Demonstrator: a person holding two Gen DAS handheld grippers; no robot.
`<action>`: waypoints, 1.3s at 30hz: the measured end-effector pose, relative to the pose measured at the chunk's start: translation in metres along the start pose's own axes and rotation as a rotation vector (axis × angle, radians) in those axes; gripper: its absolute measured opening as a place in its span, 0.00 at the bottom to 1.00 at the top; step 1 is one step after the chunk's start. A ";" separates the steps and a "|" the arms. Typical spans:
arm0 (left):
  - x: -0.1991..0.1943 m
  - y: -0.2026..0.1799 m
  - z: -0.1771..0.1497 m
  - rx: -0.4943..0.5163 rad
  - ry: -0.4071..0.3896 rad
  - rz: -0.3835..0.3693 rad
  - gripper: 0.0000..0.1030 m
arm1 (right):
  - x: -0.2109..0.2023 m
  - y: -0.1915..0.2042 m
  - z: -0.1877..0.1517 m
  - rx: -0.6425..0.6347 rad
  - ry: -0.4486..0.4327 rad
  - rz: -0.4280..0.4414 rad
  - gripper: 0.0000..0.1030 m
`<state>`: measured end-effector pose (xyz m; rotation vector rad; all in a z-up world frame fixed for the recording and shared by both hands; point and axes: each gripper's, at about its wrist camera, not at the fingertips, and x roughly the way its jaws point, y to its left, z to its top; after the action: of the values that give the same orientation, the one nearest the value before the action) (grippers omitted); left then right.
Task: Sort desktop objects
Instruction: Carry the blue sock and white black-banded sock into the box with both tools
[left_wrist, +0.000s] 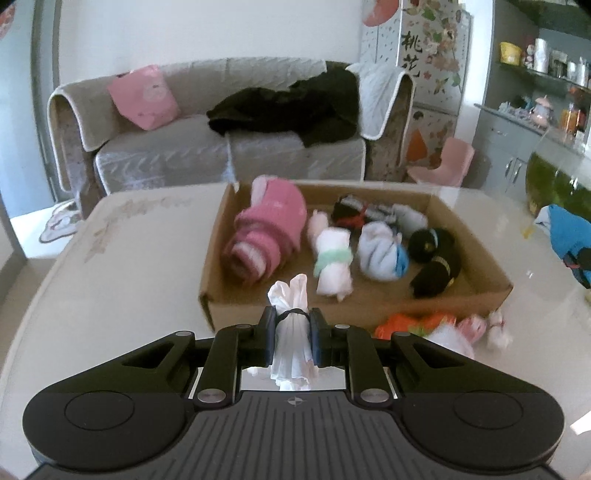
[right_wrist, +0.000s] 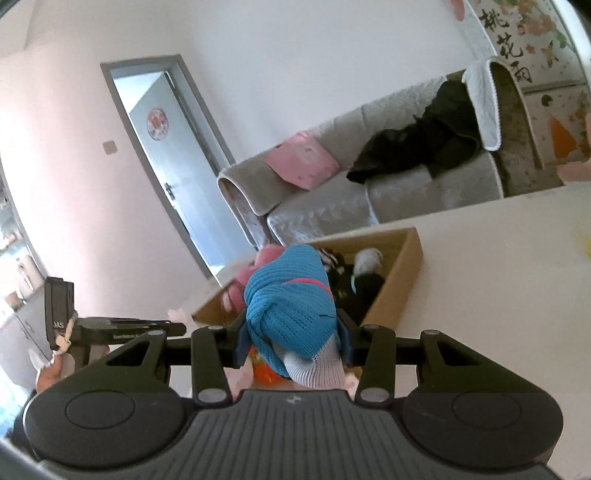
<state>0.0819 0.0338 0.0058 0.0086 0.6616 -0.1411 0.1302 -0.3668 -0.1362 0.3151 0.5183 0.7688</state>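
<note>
1. Left wrist view, lower centre: the left hand-held gripper (left_wrist: 291, 338) was clamped on a white sock bundle (left_wrist: 291, 332) tied with a dark band, held just short of the near wall of the cardboard box (left_wrist: 465, 295) on the bench (left_wrist: 110, 295).
2. Right wrist view, centre: the right hand-held gripper (right_wrist: 291, 339) was clamped on a blue sock roll (right_wrist: 291, 302), held above the bench with the box beyond it.
3. Risk, as I judged it: the white bundle was pinched only at its band, so it could slip out, or catch the near wall if carried in low.
4. Lower right of the left view: an orange bundle (left_wrist: 410, 323) and pale pink bundles (left_wrist: 476, 326) lay unsorted outside the box, just beside its near wall.
5. Inside the box lay a pink roll (left_wrist: 269, 236), a white roll with green band (left_wrist: 332, 262) and black socks (left_wrist: 436, 258), leaving little free floor.
6. Upper frame: a sofa (left_wrist: 221, 147) stood beyond the bench.
</note>
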 end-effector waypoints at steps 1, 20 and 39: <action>0.000 0.000 0.003 0.005 -0.005 -0.004 0.23 | 0.003 -0.001 0.002 0.007 -0.001 0.008 0.40; 0.061 -0.010 0.055 0.058 0.000 -0.014 0.24 | 0.081 -0.007 0.043 -0.033 0.050 0.084 0.40; 0.113 -0.031 0.067 0.059 0.061 -0.017 0.24 | 0.123 -0.007 0.040 -0.035 0.101 -0.026 0.41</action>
<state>0.2069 -0.0144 -0.0099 0.0647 0.7181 -0.1771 0.2298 -0.2855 -0.1463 0.2373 0.6025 0.7707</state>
